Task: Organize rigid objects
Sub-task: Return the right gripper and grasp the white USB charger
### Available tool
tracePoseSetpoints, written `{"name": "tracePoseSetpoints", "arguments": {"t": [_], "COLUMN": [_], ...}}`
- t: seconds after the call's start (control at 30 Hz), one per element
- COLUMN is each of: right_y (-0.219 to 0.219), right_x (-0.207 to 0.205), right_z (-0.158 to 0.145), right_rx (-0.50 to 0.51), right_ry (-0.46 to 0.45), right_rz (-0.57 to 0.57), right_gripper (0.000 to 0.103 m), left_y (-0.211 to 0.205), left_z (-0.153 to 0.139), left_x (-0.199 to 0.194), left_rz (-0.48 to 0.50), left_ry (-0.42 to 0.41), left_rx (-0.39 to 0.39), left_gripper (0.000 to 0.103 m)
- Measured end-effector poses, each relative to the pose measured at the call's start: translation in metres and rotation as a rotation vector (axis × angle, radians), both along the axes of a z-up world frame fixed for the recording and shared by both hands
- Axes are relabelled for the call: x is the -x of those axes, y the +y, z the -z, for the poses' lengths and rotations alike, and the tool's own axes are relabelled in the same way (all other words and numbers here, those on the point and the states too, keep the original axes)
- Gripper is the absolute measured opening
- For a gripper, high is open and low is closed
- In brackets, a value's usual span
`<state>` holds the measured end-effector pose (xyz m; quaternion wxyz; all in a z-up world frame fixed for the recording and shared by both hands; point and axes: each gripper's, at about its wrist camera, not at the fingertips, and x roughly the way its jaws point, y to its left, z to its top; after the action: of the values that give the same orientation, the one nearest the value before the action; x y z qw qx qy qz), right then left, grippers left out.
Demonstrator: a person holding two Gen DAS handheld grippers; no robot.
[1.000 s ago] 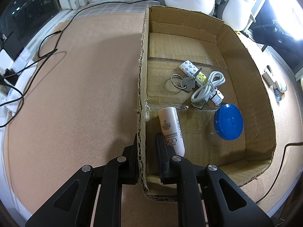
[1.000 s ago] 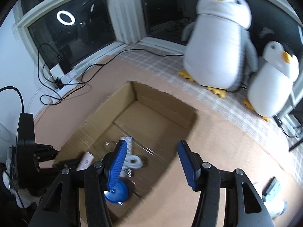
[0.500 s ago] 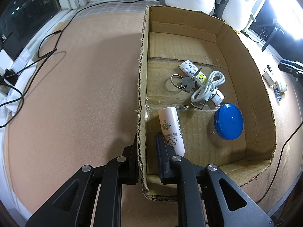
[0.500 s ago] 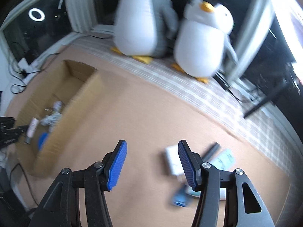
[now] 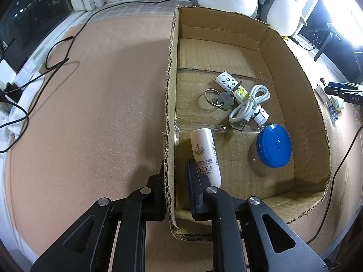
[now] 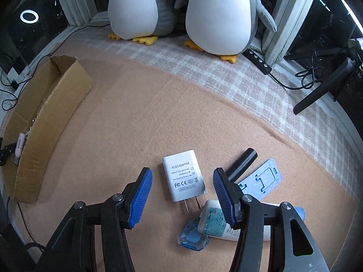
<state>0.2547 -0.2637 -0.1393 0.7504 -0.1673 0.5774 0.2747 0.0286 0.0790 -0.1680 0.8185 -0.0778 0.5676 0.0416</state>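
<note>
- Blue ribbed pads line the right tool [image 6: 181, 195], whose jaws stand apart and empty above a white plug adapter [image 6: 183, 178] lying flat on the tan blanket [image 6: 140, 113].
- Hard plastic, small and probably light, the adapter should not give under the pads; its smooth, glossy faces may slip, so I would take it across the two long sides of the body, well clear of the metal prongs pointing back toward the tool.
- Just beside its lower right lie a white tube [image 6: 215, 223], a small blue packet [image 6: 194, 238], a black cylinder [image 6: 241, 164] and a pale blue flat stand [image 6: 263, 178]; the right-hand jaw already hangs over the cylinder and tube, and could nudge them on the way down.
- Clamped together on the near wall of the cardboard box [image 5: 170, 113], the left tool [image 5: 175, 185] steadies it well apart from the adapter.
- Inside the box lie a white bottle [image 5: 205, 153], a blue round case [image 5: 274, 148], a coiled white cable [image 5: 249, 105] and keys [image 5: 221, 98].
- Two plush penguins [image 6: 217, 15] stand beyond, out of the way.
</note>
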Motion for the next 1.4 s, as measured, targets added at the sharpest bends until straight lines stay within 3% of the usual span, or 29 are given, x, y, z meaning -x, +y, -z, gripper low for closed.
{"name": "tracePoseSetpoints", "arguments": {"t": [0.43,0.6,0.73,1.03,1.4], "right_y": [0.009,0.013,0.017,0.019,0.024], "right_x": [-0.011,-0.013,-0.014,-0.011,0.001], "right_z": [0.023,0.025,0.026,0.024,0.001], "right_rx": [0.059,0.059,0.057,0.04,-0.004], "right_ry": [0.039,0.048,0.055,0.039,0.011], "right_rz": [0.007,0.005,0.004,0.034,0.041], "right_gripper": [0.051,0.037,0.033,0.032,0.032], "left_y": [0.001,0.001,0.001,0.001,0.001], "left_z": [0.001,0.001,0.001,0.001,0.0], "left_x": [-0.001,-0.001,-0.001,0.0,0.001], "left_rz": [0.001,0.001,0.001,0.003,0.004], "left_ry": [0.0,0.001,0.0,0.0,0.0], "left_rx": [-0.001,-0.002,-0.001,-0.01,-0.012], "left_gripper": [0.013,0.013,0.013,0.013,0.013]}}
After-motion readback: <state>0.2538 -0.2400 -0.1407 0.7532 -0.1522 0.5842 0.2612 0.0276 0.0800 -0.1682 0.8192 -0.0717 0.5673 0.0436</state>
